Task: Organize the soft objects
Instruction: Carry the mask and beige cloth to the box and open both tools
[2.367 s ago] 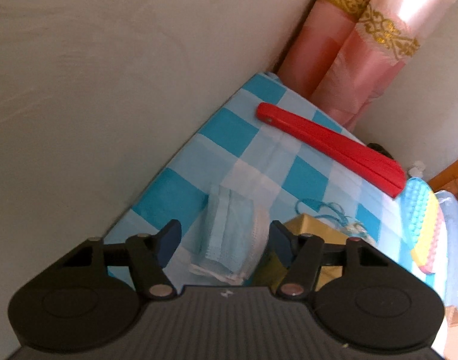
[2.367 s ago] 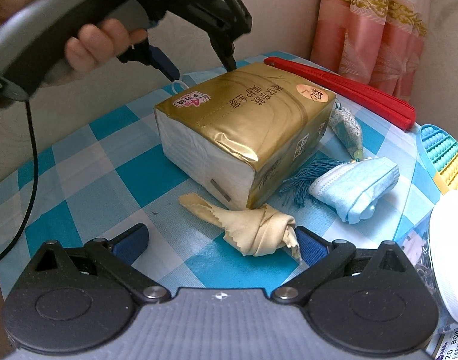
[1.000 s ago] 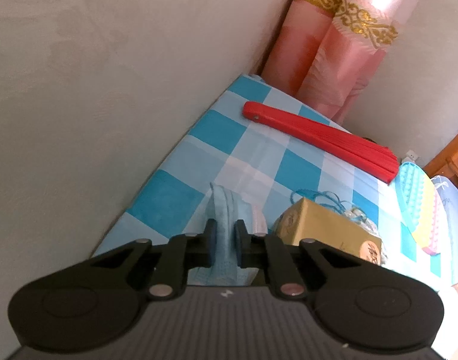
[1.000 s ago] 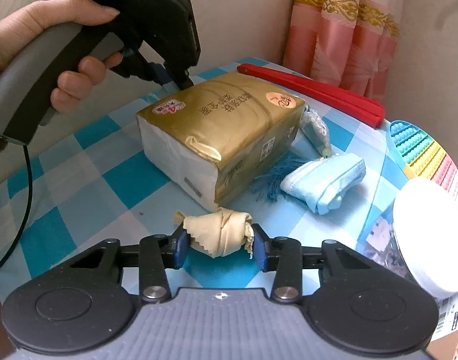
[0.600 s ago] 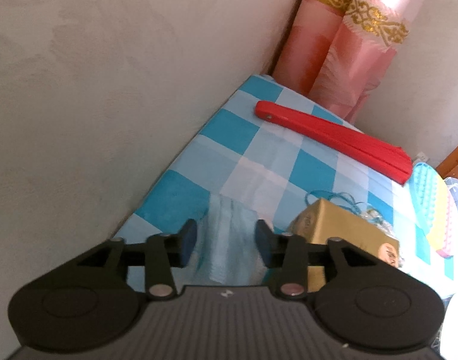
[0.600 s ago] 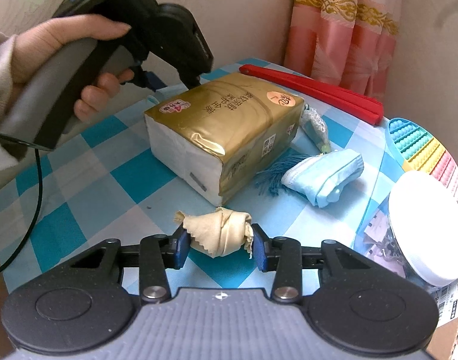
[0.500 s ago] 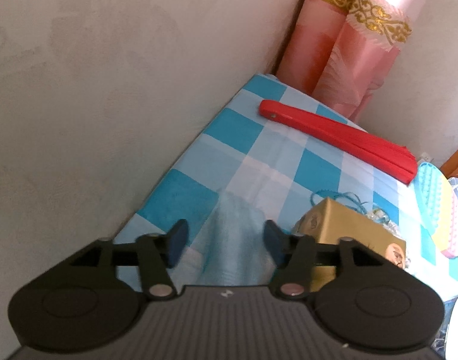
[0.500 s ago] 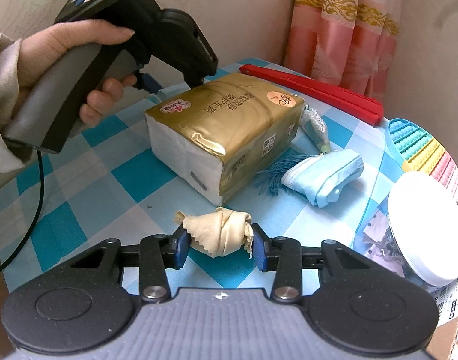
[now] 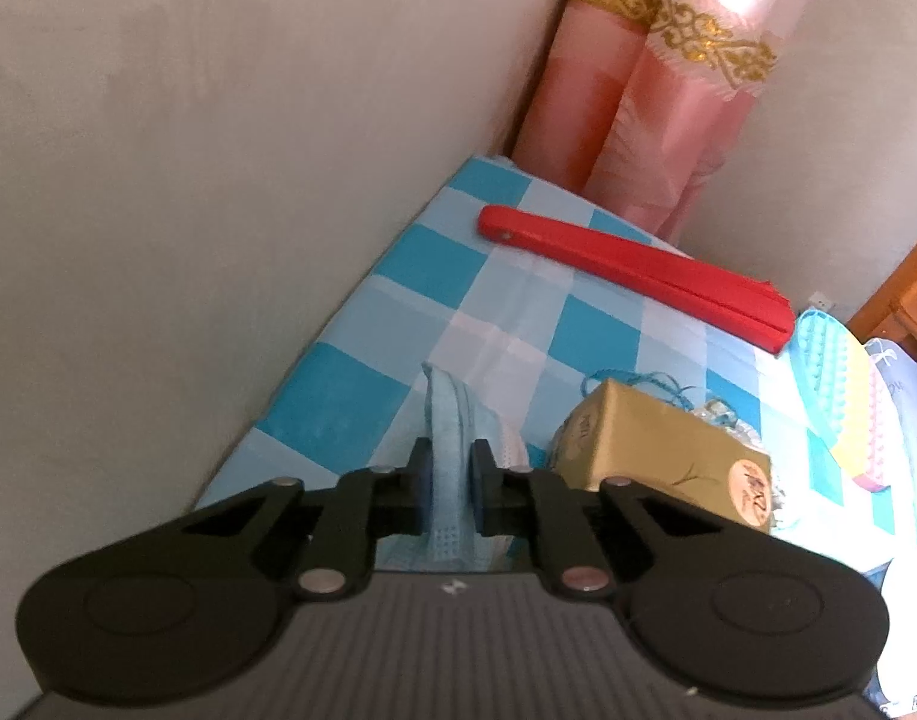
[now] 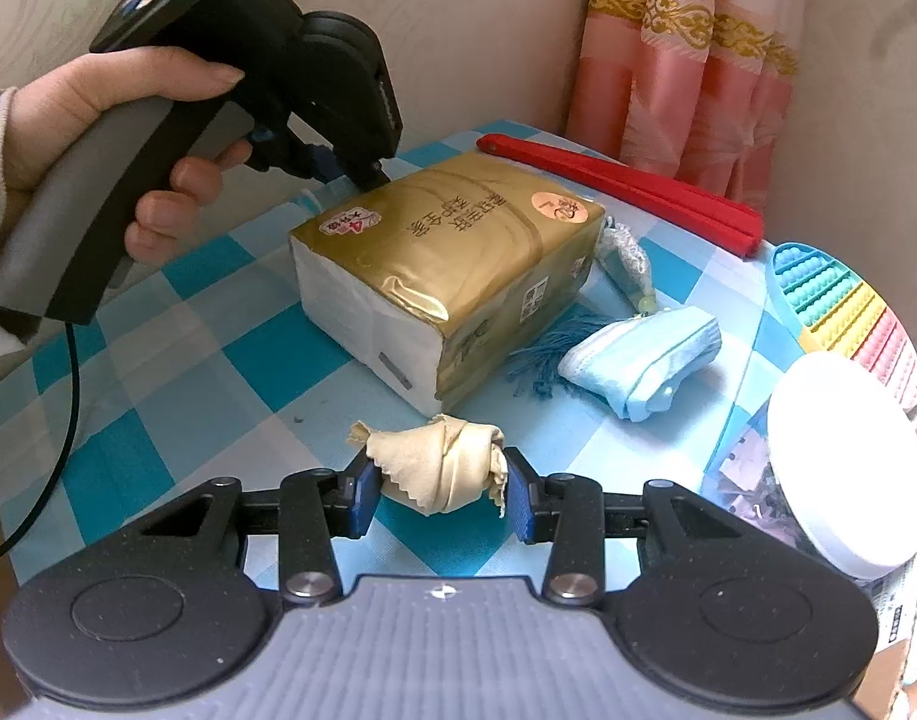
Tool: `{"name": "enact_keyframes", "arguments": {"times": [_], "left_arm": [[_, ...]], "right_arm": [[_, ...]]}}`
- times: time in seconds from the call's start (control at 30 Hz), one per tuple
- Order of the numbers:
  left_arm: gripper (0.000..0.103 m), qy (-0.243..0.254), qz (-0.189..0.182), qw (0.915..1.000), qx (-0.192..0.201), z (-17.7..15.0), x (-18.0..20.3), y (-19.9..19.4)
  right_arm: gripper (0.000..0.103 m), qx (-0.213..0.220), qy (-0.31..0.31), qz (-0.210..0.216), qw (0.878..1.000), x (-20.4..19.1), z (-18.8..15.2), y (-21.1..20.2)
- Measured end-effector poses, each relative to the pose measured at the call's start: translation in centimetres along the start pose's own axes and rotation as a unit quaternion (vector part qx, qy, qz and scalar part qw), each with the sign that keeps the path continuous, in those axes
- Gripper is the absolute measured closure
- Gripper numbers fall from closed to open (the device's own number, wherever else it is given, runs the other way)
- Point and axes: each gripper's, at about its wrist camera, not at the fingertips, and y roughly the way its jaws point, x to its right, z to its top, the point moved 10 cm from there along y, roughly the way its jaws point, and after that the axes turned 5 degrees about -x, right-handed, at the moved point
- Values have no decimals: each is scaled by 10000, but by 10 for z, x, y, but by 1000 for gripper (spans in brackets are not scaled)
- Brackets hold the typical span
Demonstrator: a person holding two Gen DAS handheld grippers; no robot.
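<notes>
My left gripper [image 9: 449, 471] is shut on a light blue face mask [image 9: 445, 414], pinched upright near the wall-side edge of the blue checked tablecloth [image 9: 506, 312]. In the right wrist view a hand [image 10: 128, 108] holds that gripper's black body [image 10: 332, 78] behind the gold tissue pack [image 10: 452, 246], which hides its fingertips. My right gripper [image 10: 439, 489] is shut on a knotted tan cloth [image 10: 452, 459] just in front of the pack. A second face mask [image 10: 644, 354] lies to the pack's right beside a blue tassel [image 10: 548, 354].
A red folded fan [image 10: 626, 186] lies at the back by the pink curtain [image 10: 686, 72]. A rainbow bubble toy [image 10: 842, 306] and a white-lidded jar [image 10: 842, 462] crowd the right edge. The wall runs close along the left side.
The left jaws stood open around the mask half a second ago and are now closed on it again. The right gripper has kept its hold on the tan cloth.
</notes>
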Motion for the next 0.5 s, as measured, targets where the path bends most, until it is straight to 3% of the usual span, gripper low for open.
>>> {"name": "enact_keyframes", "arguments": {"times": [0.5], "left_arm": [[94, 298, -63, 9994, 180, -8, 1, -59]], "right_arm": [[56, 328, -48, -112, 9994, 3, -3, -56]]}}
